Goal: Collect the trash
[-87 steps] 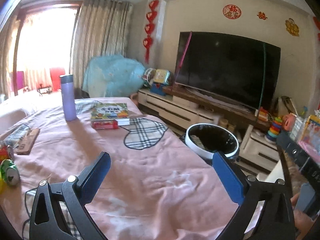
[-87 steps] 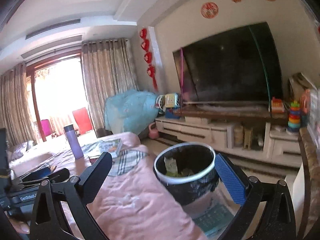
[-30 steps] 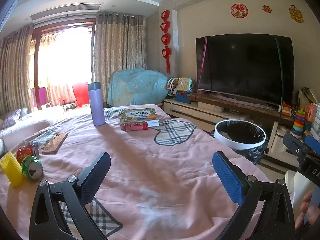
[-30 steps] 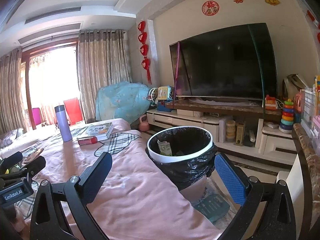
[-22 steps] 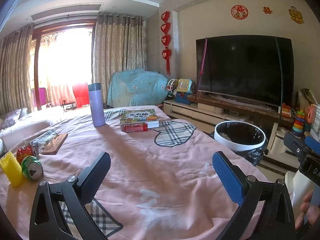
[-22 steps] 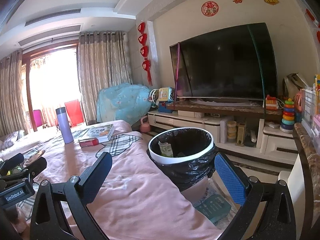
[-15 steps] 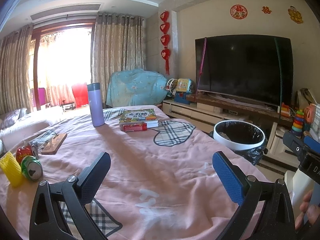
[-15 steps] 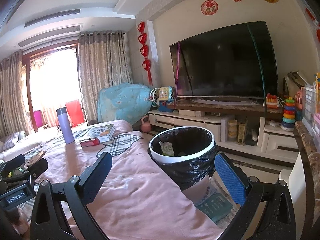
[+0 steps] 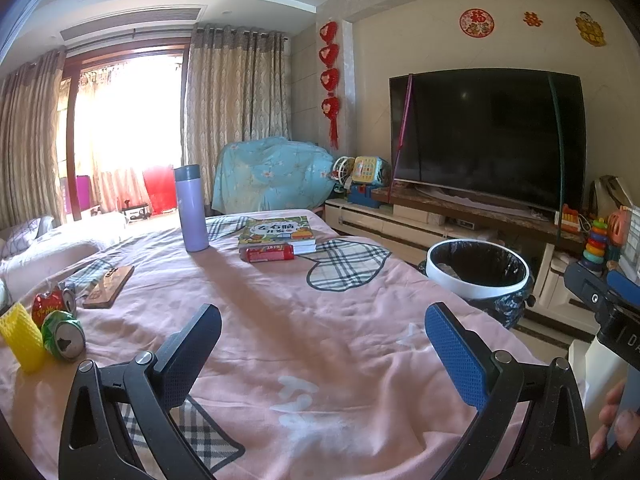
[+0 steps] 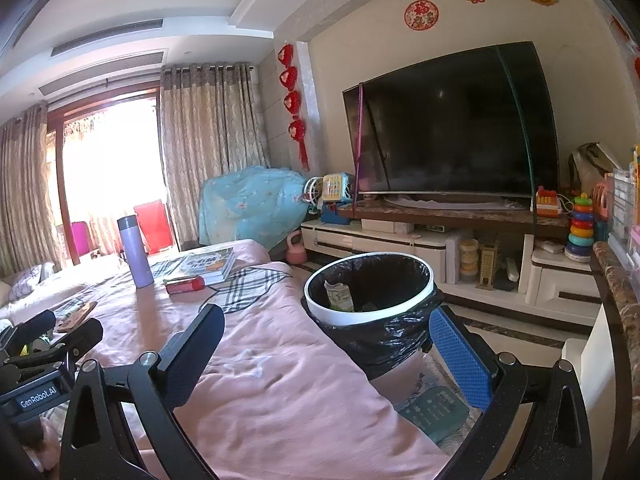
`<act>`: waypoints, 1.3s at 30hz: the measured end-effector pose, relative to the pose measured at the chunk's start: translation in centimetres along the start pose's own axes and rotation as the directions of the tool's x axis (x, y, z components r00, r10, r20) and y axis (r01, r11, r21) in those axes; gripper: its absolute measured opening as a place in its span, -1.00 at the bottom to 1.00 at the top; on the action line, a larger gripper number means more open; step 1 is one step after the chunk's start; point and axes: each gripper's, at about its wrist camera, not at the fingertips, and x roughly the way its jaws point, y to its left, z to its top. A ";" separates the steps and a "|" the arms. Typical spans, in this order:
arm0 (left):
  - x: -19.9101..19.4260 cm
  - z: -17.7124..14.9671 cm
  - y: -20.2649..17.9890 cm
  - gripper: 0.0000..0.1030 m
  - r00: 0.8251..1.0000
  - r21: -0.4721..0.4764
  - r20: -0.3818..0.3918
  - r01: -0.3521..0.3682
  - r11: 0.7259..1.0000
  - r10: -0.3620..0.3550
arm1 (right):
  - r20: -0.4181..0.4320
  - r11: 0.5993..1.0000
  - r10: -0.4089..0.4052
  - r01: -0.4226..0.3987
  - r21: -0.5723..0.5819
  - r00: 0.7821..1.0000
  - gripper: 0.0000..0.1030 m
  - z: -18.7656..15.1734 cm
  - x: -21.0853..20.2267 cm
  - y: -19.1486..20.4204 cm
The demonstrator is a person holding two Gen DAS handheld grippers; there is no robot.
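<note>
Since a moment ago nothing shifted: my left gripper (image 9: 322,344) and right gripper (image 10: 326,344) gape, grasping nothing; bin (image 10: 370,316) holds a carton (image 10: 339,294).

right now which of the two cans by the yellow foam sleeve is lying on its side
The green can, beside the yellow foam sleeve: its opened top faces the camera. The red can behind it looks upright.

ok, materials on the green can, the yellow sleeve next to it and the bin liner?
Green can: thin metal, likely aluminium; shiny end with pull-tab opening.
Yellow sleeve: looks like foam mesh netting, matte.
Bin liner: thin black plastic film, glossy, crinkled over the white rim.
</note>
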 end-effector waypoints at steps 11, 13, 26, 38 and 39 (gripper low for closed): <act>-0.1 -0.2 0.0 0.99 1.000 0.001 -0.002 0.001 1.000 -0.001 | 0.004 1.000 0.005 -0.005 0.003 1.000 1.00 0.0 0.0 0.1; -0.2 -0.2 0.0 0.99 1.000 0.001 -0.002 0.003 1.000 -0.003 | 0.003 1.000 0.006 -0.006 0.003 1.000 1.00 0.0 0.0 0.1; -0.2 -0.3 -0.1 0.99 1.000 0.003 -0.004 0.005 1.000 -0.005 | 0.001 1.000 0.011 -0.011 0.003 1.000 1.00 -0.1 0.0 0.3; 0.0 -0.4 -0.2 0.99 1.000 0.001 -0.018 0.014 1.000 -0.014 | 0.001 1.000 0.030 -0.030 0.004 1.000 1.00 -0.2 0.1 0.5; 0.1 -0.3 0.0 0.99 1.000 0.001 -0.019 0.015 1.000 -0.015 | 0.000 1.000 0.031 -0.031 0.005 1.000 1.00 -0.2 0.2 0.5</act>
